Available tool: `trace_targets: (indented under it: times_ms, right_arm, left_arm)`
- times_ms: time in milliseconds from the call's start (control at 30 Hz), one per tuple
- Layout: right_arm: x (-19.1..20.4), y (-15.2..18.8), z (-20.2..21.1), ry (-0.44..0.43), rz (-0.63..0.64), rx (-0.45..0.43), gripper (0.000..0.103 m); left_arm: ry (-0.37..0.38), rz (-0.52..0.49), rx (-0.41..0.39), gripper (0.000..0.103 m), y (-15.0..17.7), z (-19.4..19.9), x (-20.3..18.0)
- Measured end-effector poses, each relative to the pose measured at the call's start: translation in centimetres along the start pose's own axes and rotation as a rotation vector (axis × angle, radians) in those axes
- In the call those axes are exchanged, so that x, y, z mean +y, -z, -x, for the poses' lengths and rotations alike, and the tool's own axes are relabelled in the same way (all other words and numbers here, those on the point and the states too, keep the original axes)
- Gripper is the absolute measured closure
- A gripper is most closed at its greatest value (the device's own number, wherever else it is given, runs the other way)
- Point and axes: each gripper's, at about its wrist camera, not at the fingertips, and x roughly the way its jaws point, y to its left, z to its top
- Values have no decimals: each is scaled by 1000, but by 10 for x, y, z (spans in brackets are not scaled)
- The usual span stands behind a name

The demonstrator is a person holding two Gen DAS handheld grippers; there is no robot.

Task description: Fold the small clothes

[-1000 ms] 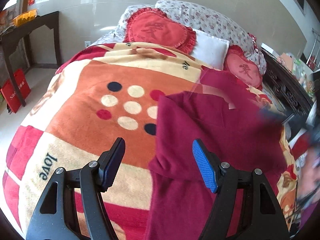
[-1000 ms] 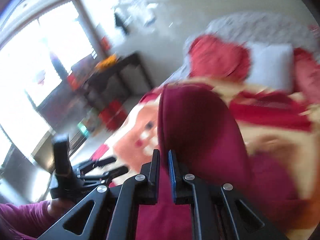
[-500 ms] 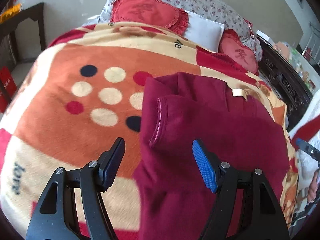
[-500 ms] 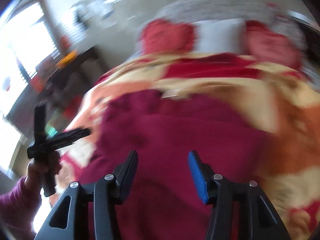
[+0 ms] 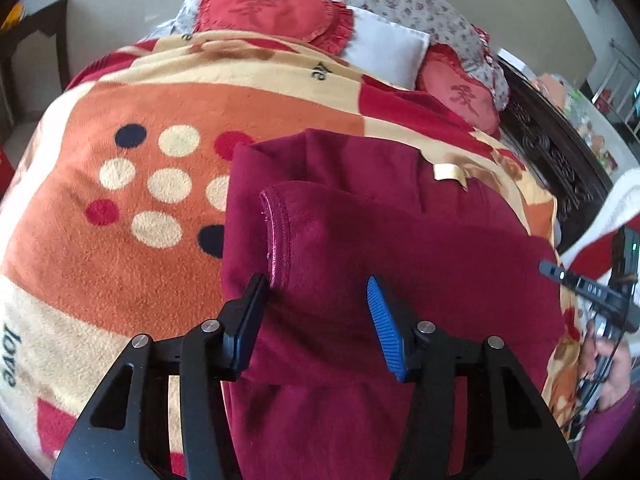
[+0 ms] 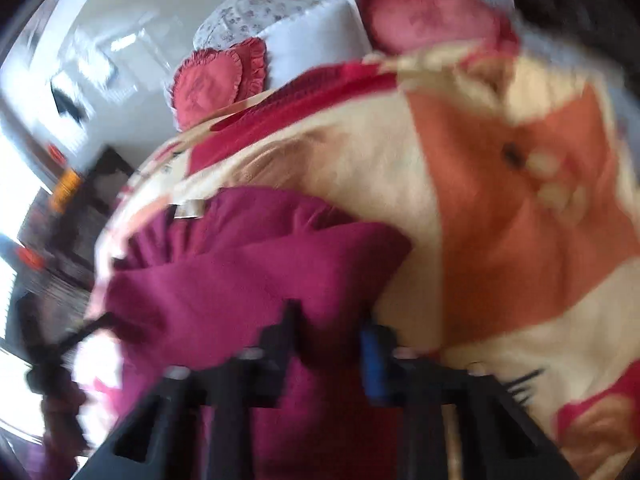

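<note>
A maroon fleece garment (image 5: 400, 232) lies on the patterned blanket (image 5: 120, 240), one sleeve folded across its body with the cuff (image 5: 276, 232) at the left. My left gripper (image 5: 318, 312) hangs over that sleeve, jaws closing; the black finger (image 5: 256, 308) touches the cuff edge and the fabric between the jaws lies flat. In the blurred right wrist view, my right gripper (image 6: 330, 340) is closing on the garment (image 6: 240, 272) at its right edge, and bunched fabric fills the gap. A cream label (image 5: 450, 172) shows at the collar.
Heart-shaped red cushions (image 5: 272, 8) and a white pillow (image 5: 384, 52) lie at the head of the bed. Dark carved wood (image 5: 552, 160) borders the bed's right side. A dark table (image 5: 36, 28) stands at the far left. A hand (image 5: 604, 364) holds the other gripper at the right edge.
The right gripper let the sleeve down across the garment, swung to its right edge, opened and narrowed again on fabric. The left gripper came lower and nearer to the cuff, jaws narrower.
</note>
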Motion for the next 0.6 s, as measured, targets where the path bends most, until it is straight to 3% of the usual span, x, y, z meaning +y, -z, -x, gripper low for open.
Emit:
trace_targets:
  times_ms: [100,200,267,333,367,467,500,533,600]
  right_arm:
    - [-8,6,-3,134,51,-16,89]
    - [-29,13,-3,90,-54,-1,89]
    - [-33,17,18,37,-95,-28,83]
    - [-25,24,31,0,-99,-18,46]
    - [-17,28,33,-14,-83,-3,41]
    - [4,47,26,4,2,72,40]
    - [7,55,22,44,31,100,50]
    - [7,64,17,102,62,123,67]
    - [-4,74,10,157,57,121,69]
  left_arm:
    - [-22,-12,22,52,1,-8,-2]
    - [-55,8,68,52,4,-22,2]
    - [-50,9,67,52,8,-21,4]
    - [-66,-5,52,51,10,-18,3]
    - [-70,-8,51,51,11,-18,3]
    - [-71,-7,62,51,12,-20,2]
    - [-75,-8,63,51,12,-21,1]
    - [-76,-12,62,51,13,-21,1]
    - [-85,-20,64,51,15,-22,0]
